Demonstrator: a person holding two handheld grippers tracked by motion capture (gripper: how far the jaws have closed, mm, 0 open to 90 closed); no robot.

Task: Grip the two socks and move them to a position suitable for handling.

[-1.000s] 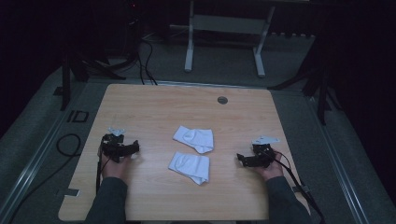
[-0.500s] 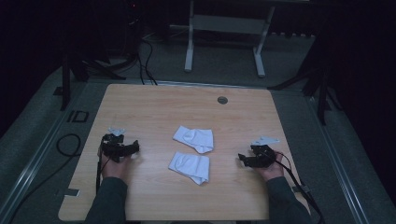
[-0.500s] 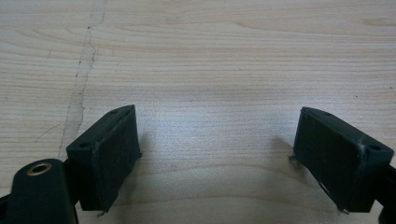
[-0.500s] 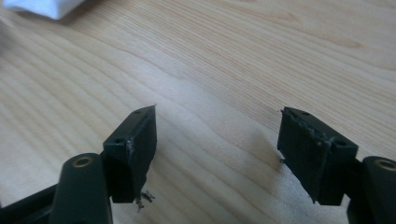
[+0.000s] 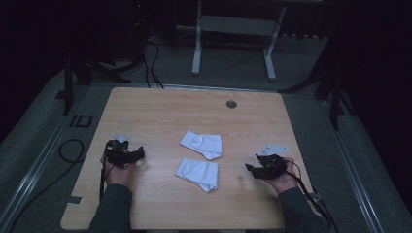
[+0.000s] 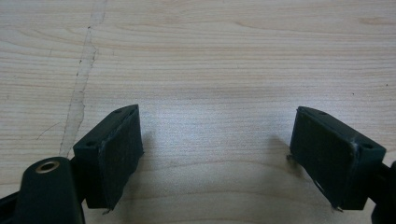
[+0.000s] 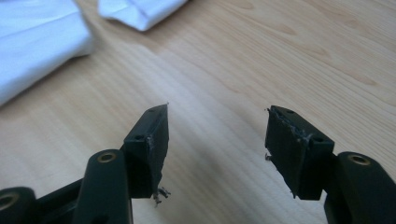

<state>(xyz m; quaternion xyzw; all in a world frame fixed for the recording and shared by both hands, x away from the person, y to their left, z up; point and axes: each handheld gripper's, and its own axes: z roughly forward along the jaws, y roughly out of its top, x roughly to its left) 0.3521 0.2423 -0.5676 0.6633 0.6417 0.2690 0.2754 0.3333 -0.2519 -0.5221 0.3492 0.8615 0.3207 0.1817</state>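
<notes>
Two white folded cloths lie in the middle of the wooden table, one farther and one nearer. My left gripper rests at the table's left and points toward them. Its jaws stand wide open over bare wood. My right gripper is at the table's right, its jaws aimed left at the cloths. Those jaws have just been closing and stand partly open with nothing between them. In the right gripper view, the nearer cloth and the farther cloth lie ahead at the upper left.
A round grommet sits near the table's far edge. Beyond the table stands a white metal frame. Cables run over the floor at the left. A strip of tape marks the front left corner.
My right gripper has shifted slightly and its jaws look narrower than before. The left gripper and both cloths have stayed where they were.
</notes>
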